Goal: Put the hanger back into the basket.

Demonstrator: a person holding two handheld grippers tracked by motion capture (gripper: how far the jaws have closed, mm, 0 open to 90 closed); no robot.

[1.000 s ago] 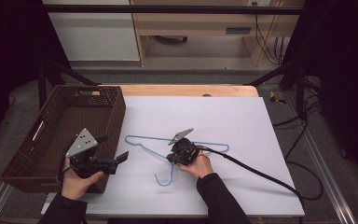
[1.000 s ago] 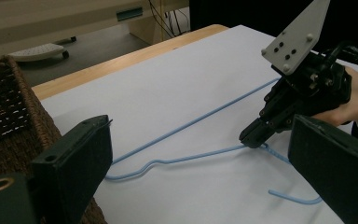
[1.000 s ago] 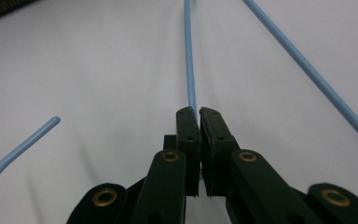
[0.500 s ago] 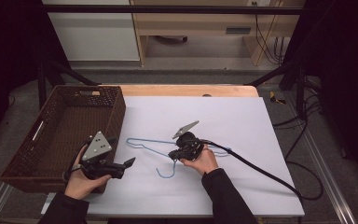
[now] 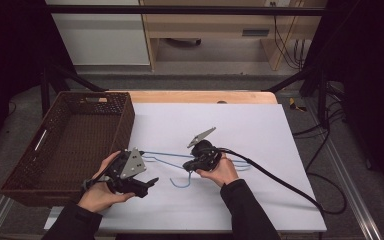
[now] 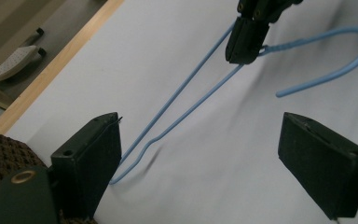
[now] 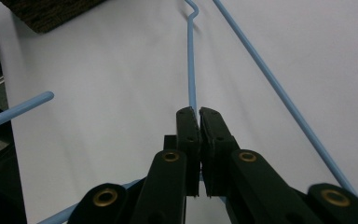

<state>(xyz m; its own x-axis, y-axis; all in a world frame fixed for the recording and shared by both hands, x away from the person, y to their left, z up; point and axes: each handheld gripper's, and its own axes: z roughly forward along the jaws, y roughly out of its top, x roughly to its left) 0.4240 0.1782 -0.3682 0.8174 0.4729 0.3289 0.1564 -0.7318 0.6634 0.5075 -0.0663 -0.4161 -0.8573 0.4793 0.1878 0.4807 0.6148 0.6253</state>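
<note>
- High view: a blue wire hanger [image 5: 180, 159] lies on the white bench [image 5: 260, 125], just right of the brown wicker basket [image 5: 65, 145]. The right claw [image 5: 189, 165] pinches it near the hook's neck; the left claw [image 5: 147, 184] hangs near the basket's corner.
- Left gripper view: the left claw [image 6: 200, 154] gapes wide, holding nothing; the hanger's shoulder lies just ahead.
- Right gripper view: the right claw [image 7: 198, 116] is clamped on the wire.

The left gripper [image 6: 214, 163] has its two black jaws wide apart, with nothing between them. Past them a thin blue hanger [image 6: 186, 109] lies on the white bench [image 6: 205, 186]. The right gripper [image 6: 248, 39] comes in from the top and pinches the hanger's twisted neck, beside its curved hook. A brown basket [image 6: 2, 154] sits at the bottom left corner.
</note>
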